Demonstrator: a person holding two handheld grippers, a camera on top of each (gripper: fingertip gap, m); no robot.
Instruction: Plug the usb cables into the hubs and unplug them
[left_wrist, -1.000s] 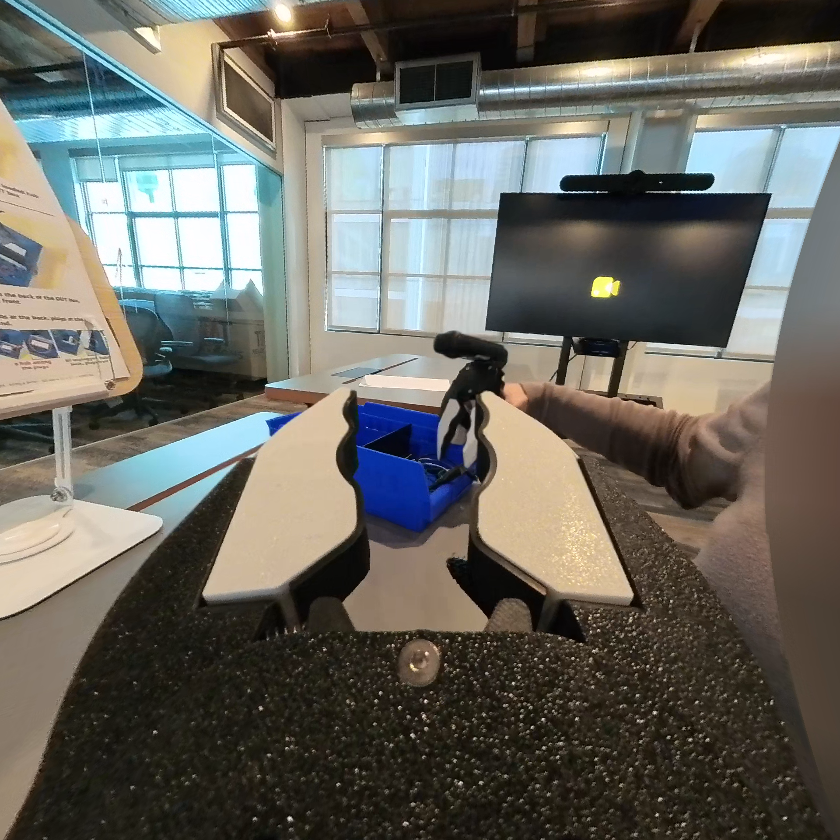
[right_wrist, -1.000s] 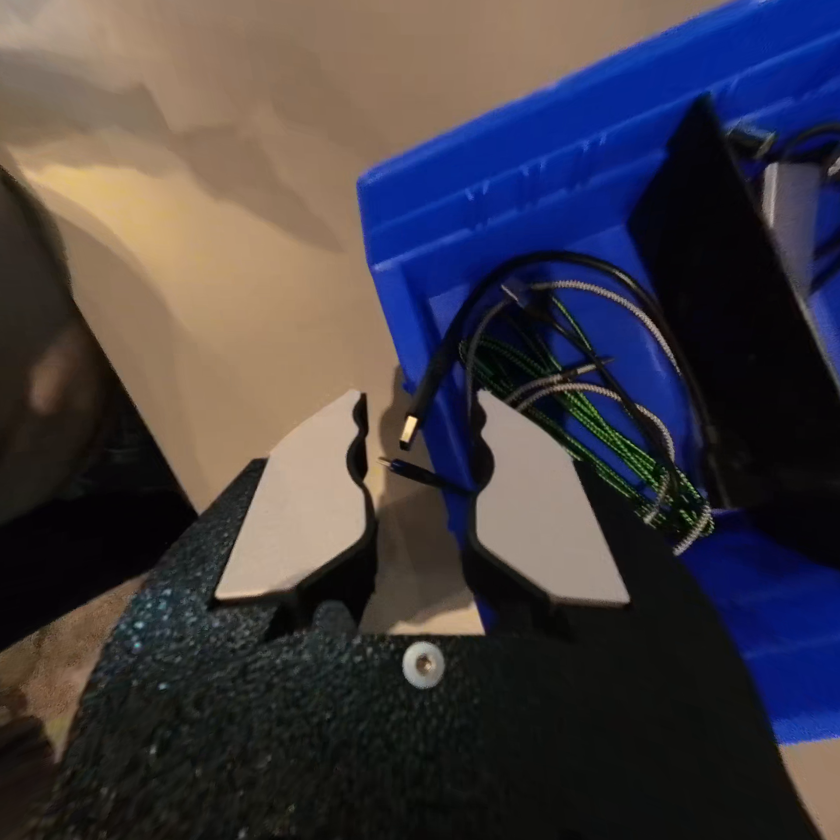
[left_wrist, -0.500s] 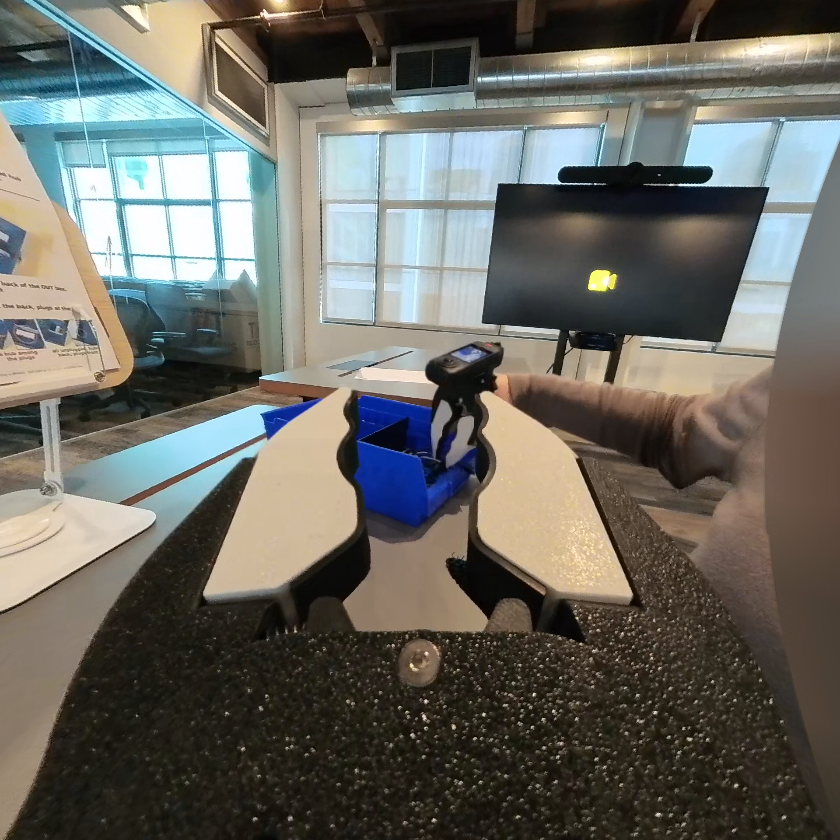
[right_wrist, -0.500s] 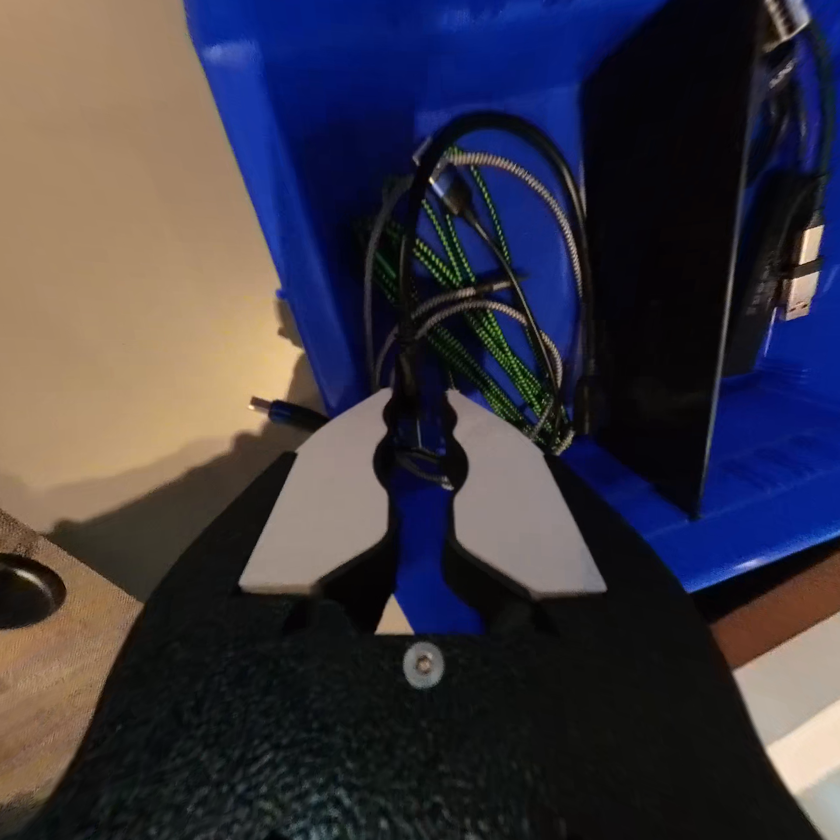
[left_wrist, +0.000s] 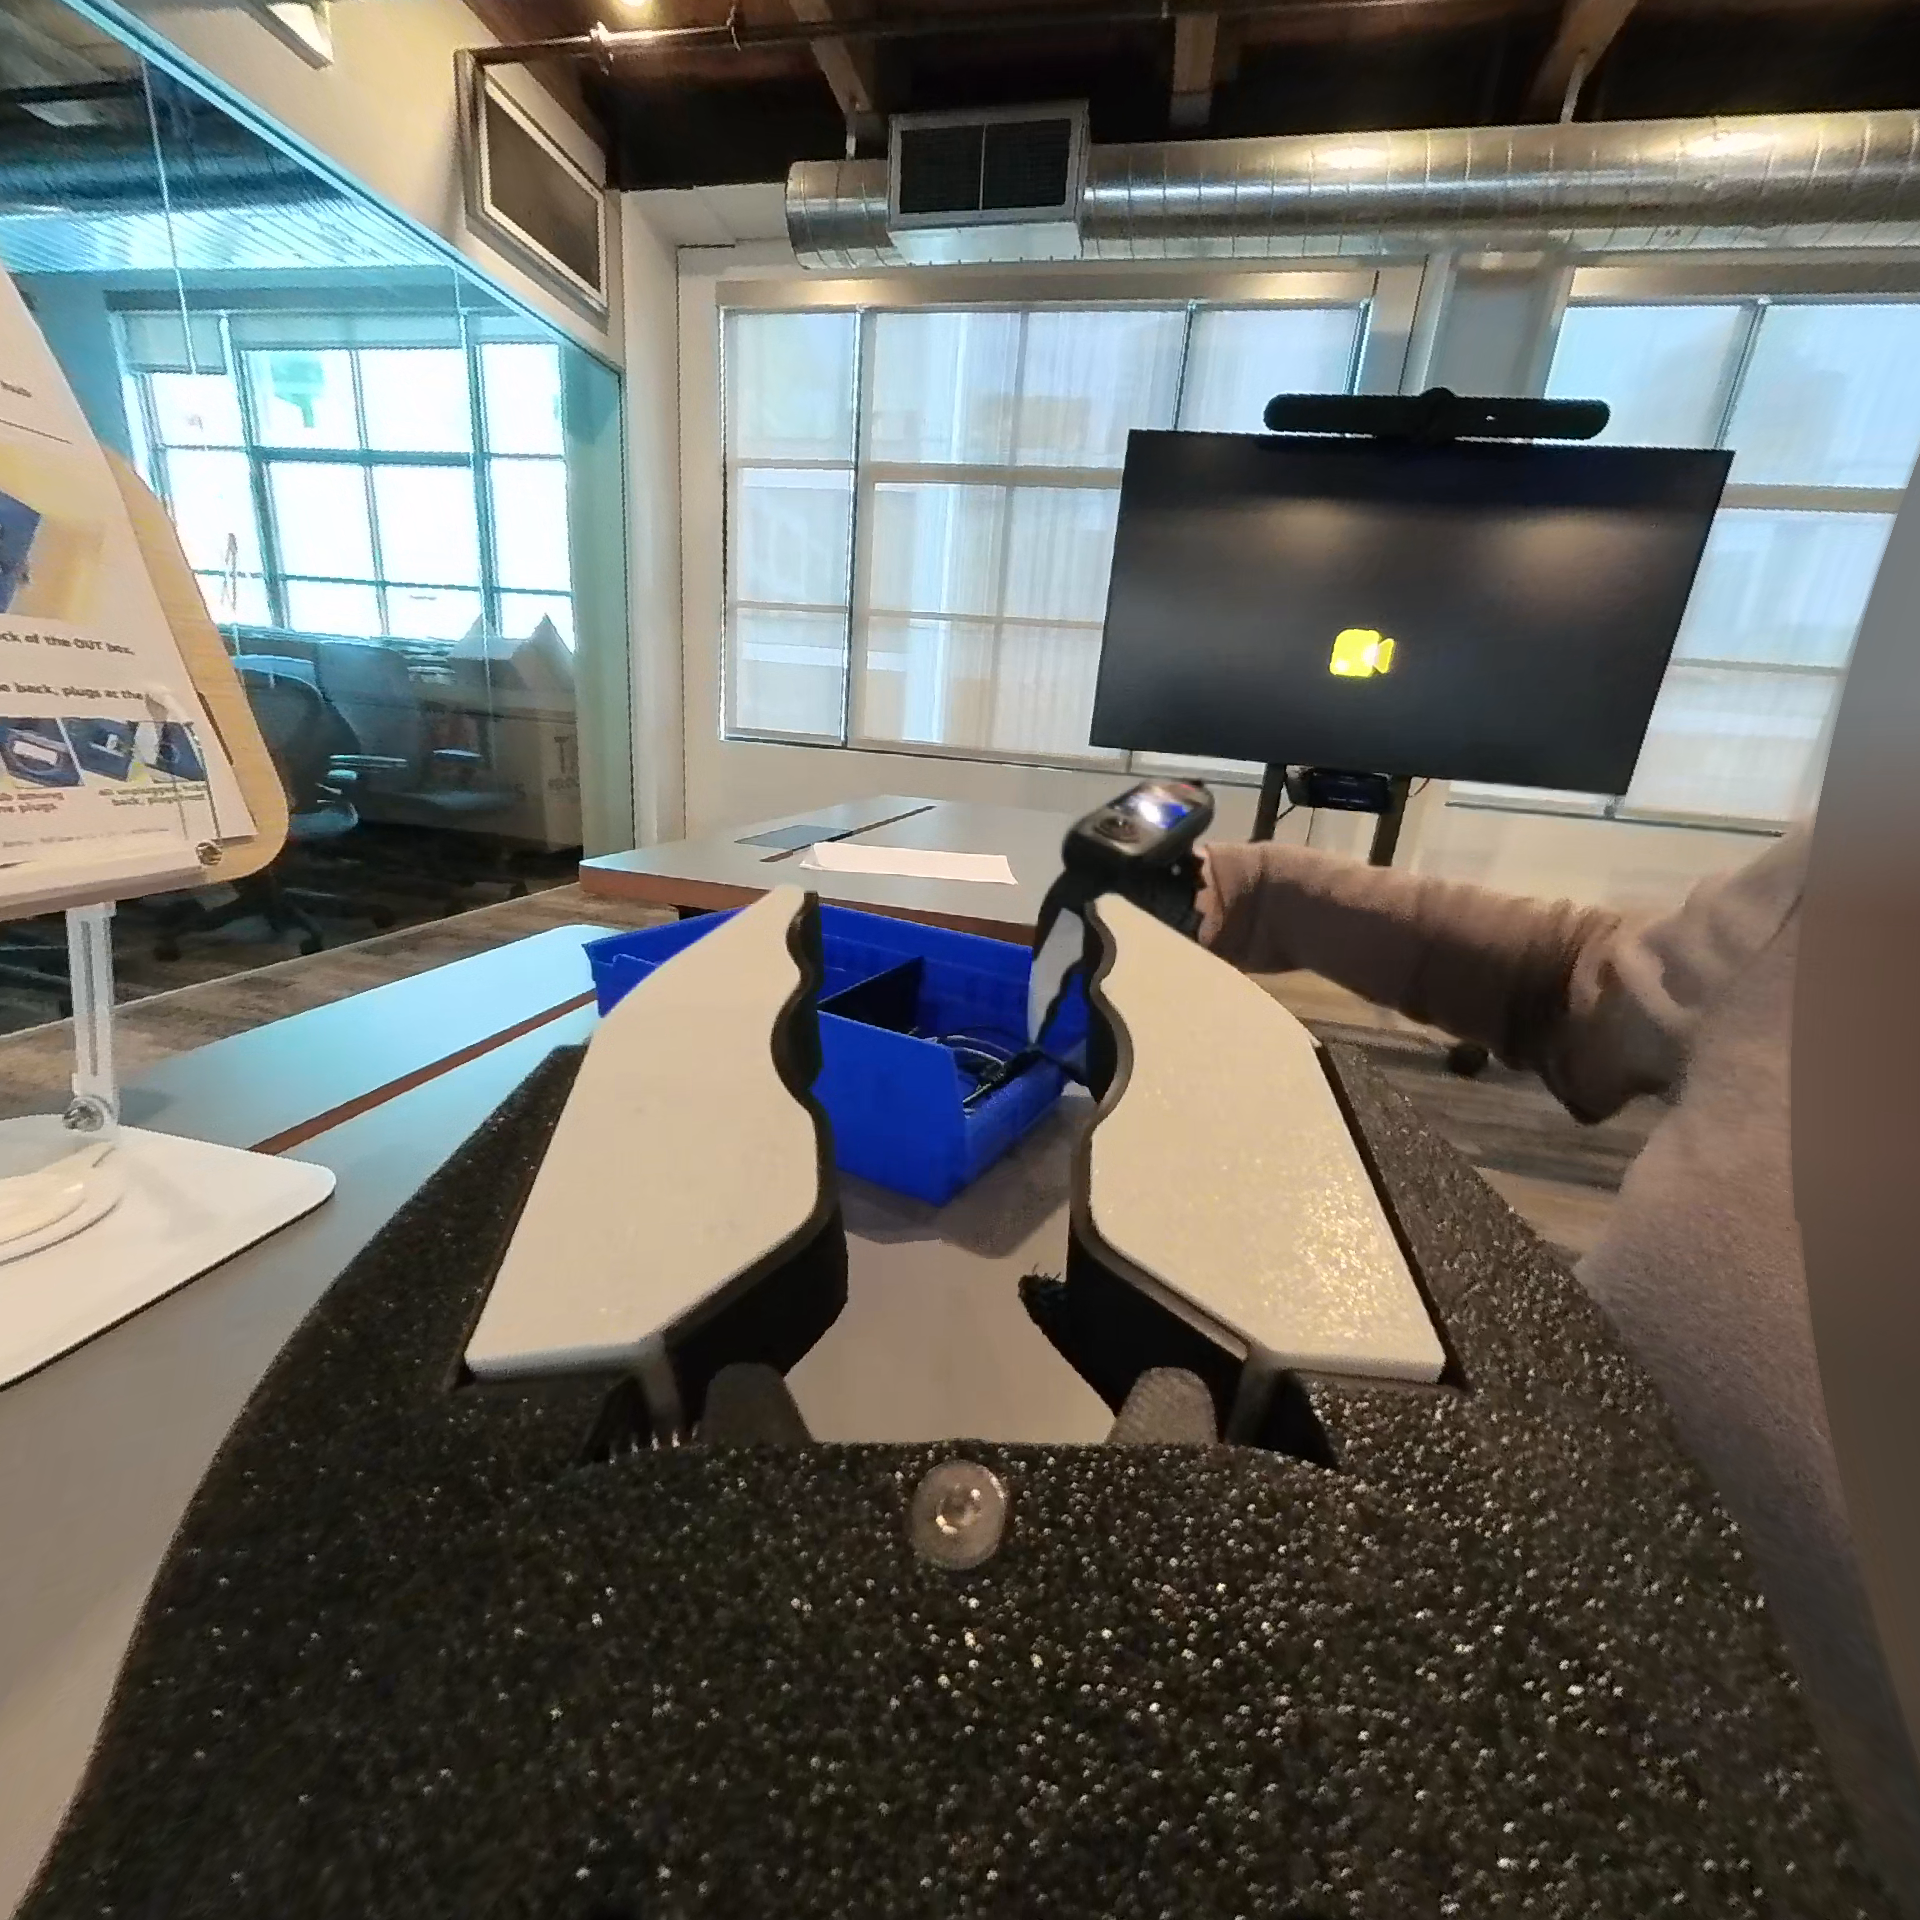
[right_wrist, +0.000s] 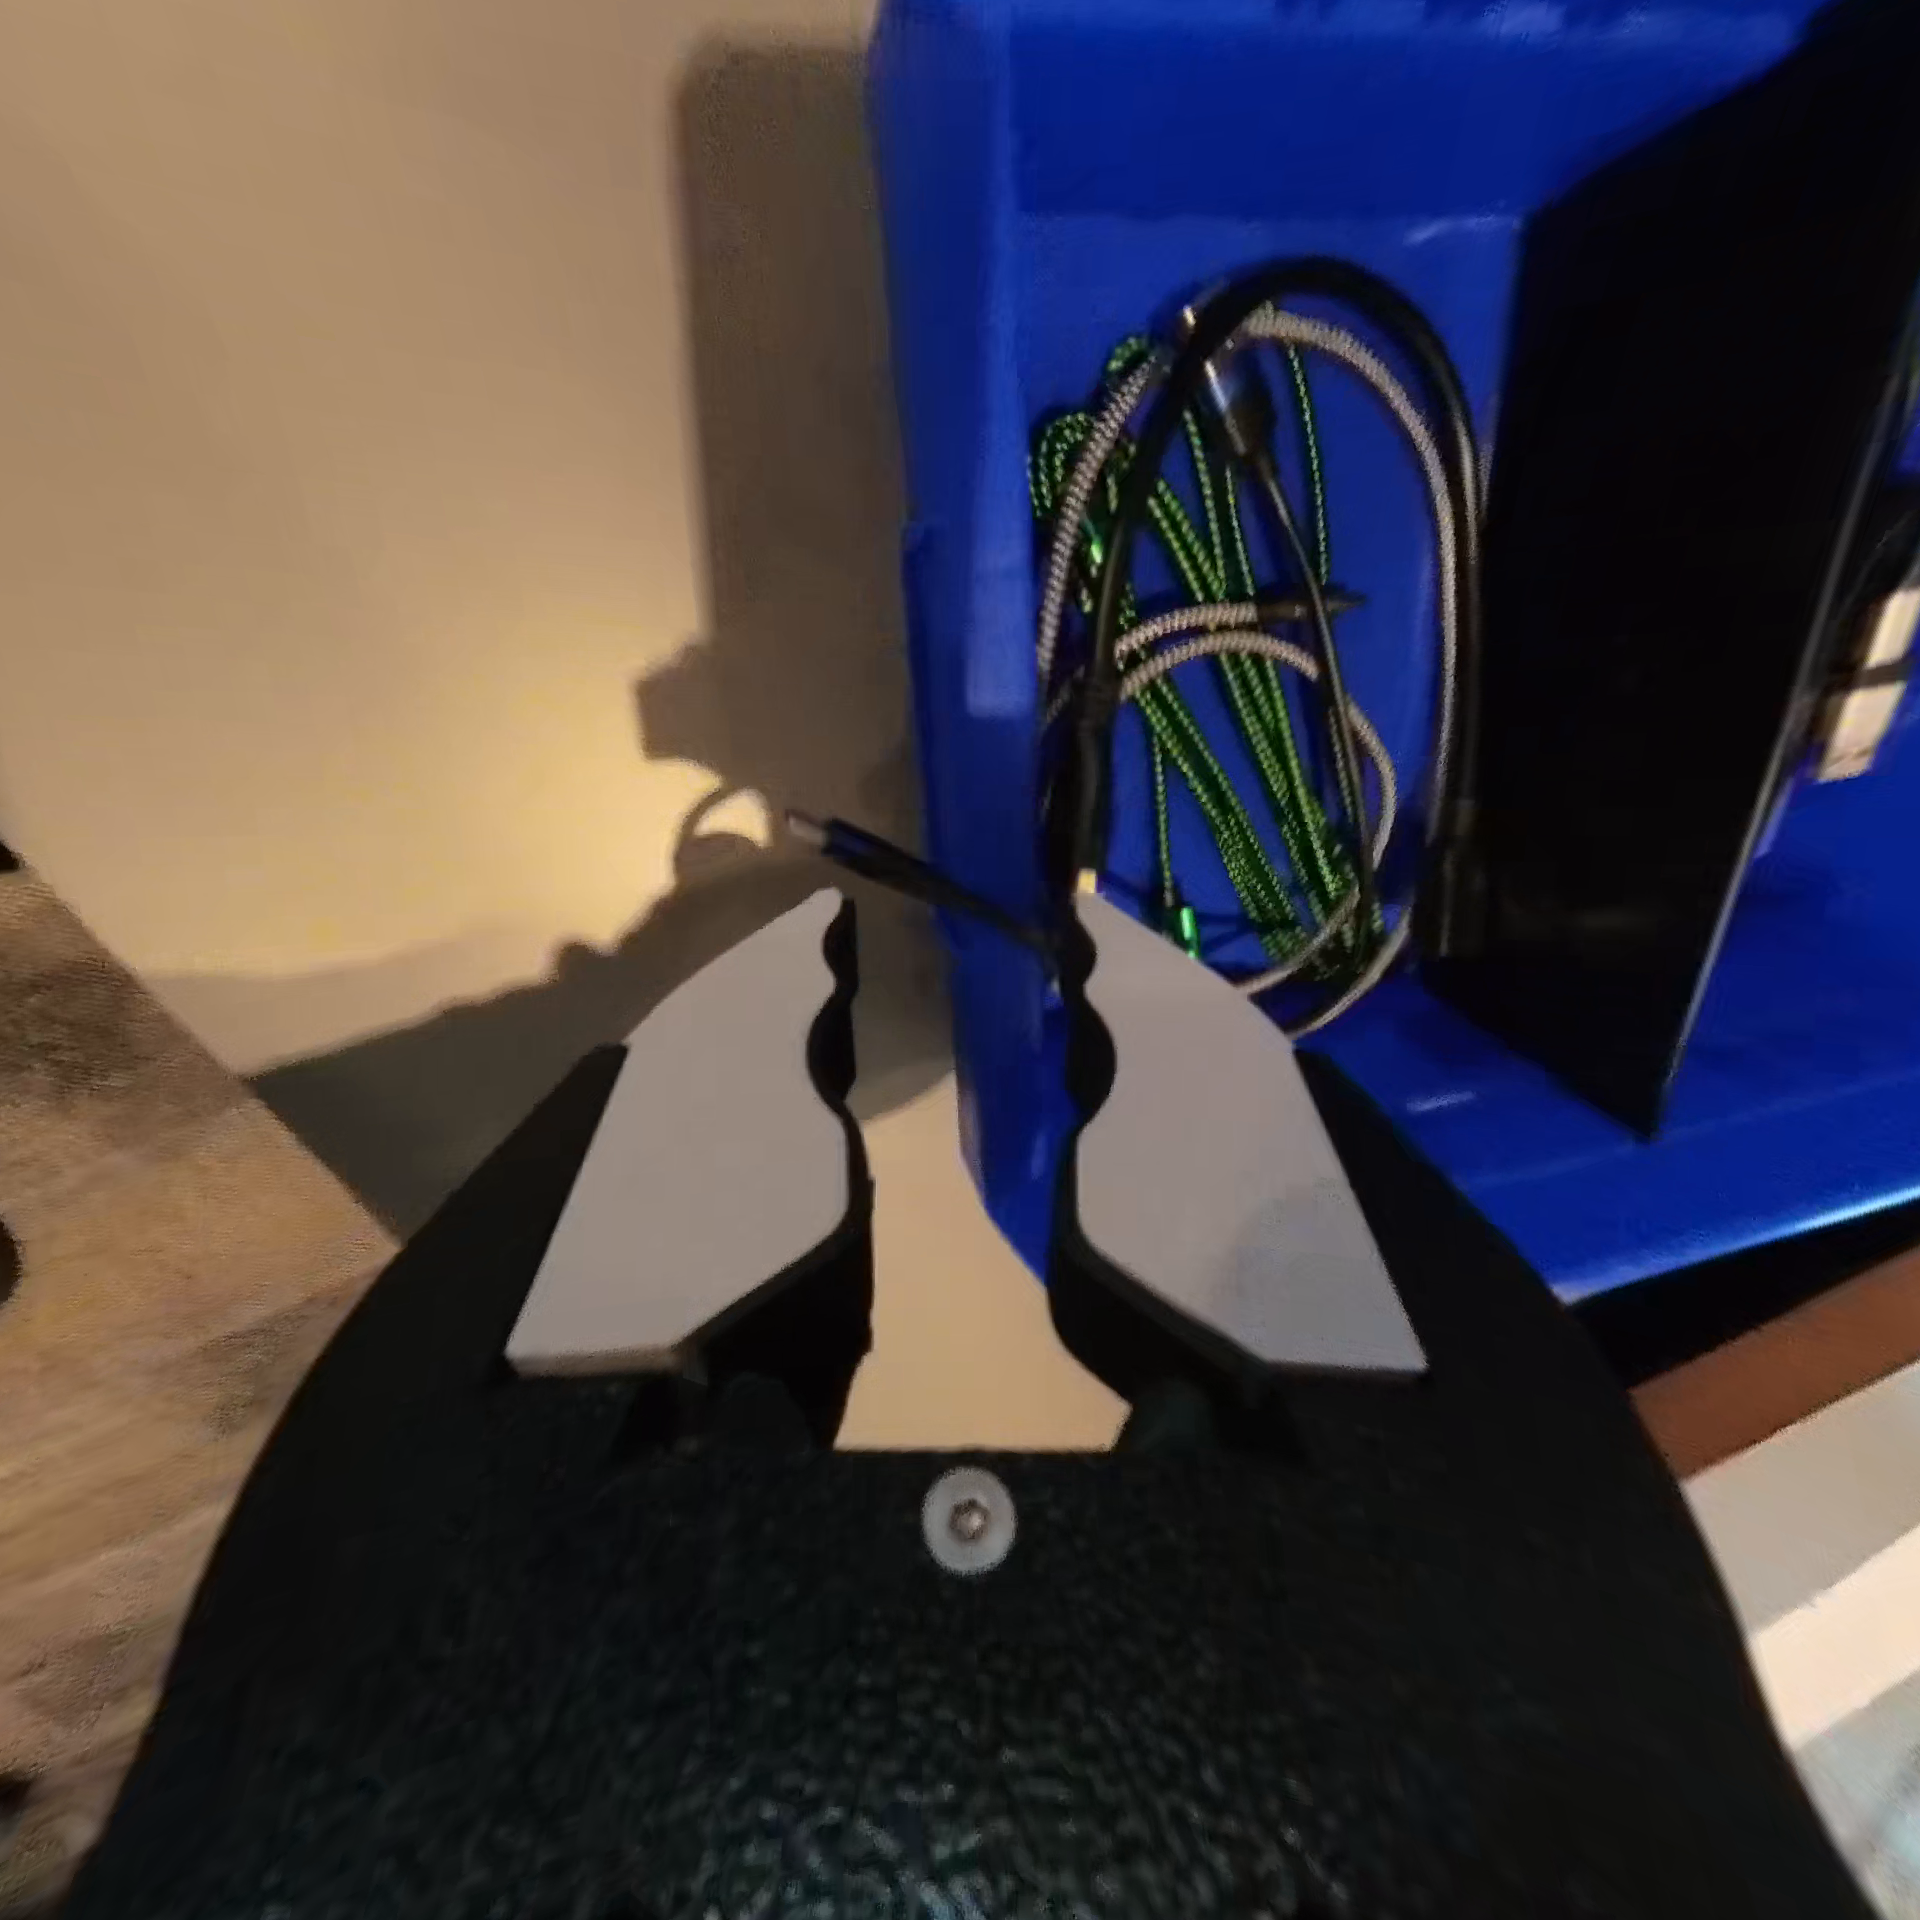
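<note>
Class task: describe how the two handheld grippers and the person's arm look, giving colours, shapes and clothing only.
Each gripper, left and right, has two flat pale grey fingers with wavy black inner edges, set on a rough black foam body with one silver screw. The arm wears a greyish-brown long sleeve.

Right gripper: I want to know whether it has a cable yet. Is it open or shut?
Open. The right gripper shows table and bin wall between its parted fingers; the black cable crosses near the tips unclamped.

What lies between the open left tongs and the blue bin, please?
In the left wrist view, only a bare stretch of grey table separates the left tongs from the blue bin; nothing rests there.
</note>
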